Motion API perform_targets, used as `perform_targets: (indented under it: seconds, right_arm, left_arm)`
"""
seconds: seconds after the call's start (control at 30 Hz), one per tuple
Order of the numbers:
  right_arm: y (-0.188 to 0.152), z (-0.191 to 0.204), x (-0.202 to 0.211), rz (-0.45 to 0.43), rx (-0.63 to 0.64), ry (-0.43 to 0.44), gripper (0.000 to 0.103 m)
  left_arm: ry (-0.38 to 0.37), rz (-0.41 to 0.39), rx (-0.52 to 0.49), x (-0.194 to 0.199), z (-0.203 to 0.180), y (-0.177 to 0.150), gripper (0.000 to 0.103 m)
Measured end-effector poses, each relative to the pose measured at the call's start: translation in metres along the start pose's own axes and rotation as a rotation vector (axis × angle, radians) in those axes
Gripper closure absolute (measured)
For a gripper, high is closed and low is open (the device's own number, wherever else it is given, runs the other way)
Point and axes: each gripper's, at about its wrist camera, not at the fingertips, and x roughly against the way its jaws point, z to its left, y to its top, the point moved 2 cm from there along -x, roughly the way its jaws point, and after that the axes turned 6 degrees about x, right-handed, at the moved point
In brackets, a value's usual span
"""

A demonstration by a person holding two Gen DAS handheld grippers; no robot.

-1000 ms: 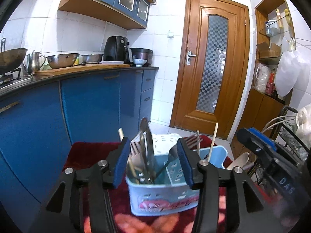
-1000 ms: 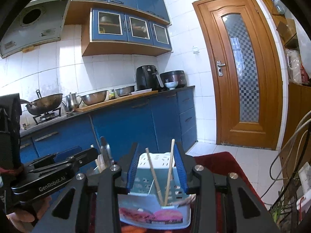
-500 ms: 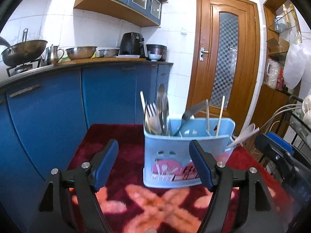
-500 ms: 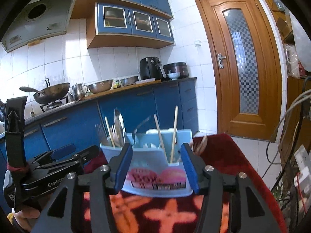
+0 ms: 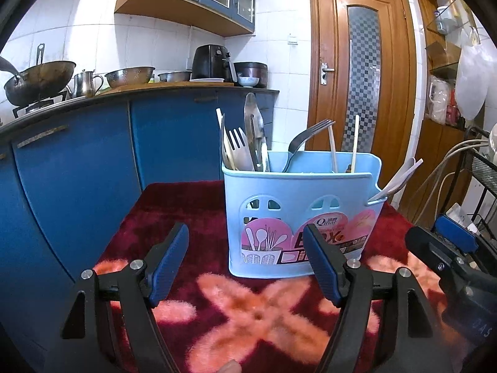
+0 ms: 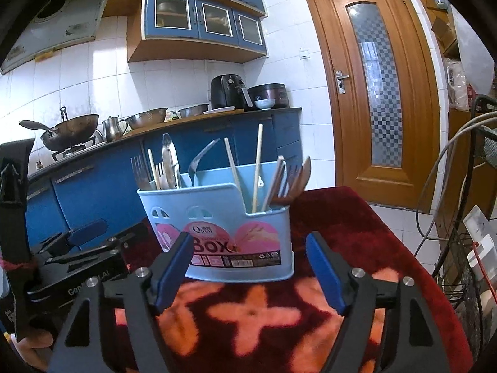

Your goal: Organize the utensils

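A light blue plastic utensil box (image 5: 303, 214) stands upright on a red and orange patterned cloth (image 5: 248, 307). It holds forks, a steel spatula (image 5: 254, 130), chopsticks (image 5: 354, 143) and spoons. In the right wrist view the box (image 6: 223, 236) also shows wooden spoons (image 6: 298, 183) at its right end. My left gripper (image 5: 247, 264) is open and empty, a short way in front of the box. My right gripper (image 6: 248, 267) is open and empty, also in front of the box. Each gripper appears at the edge of the other's view.
Blue kitchen cabinets (image 5: 93, 168) run along the left, with a wok (image 5: 40, 80), kettle, colanders and air fryer (image 5: 211, 62) on the counter. A wooden door (image 5: 363, 77) stands behind. A wire rack and cables (image 6: 459, 217) are at the right.
Both grippers have pulled back from over the box and lowered to cloth level. Their jaws have opened wider. The box now stands free in front of them.
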Motion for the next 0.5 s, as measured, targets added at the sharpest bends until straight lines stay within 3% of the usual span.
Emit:
perform_targets:
  seconds: [0.5]
  right_arm:
    - [-0.008, -0.003, -0.004, 0.014, -0.01, -0.011, 0.024]
  left_arm:
    - [0.03, 0.014, 0.018, -0.012, 0.008, -0.007, 0.026]
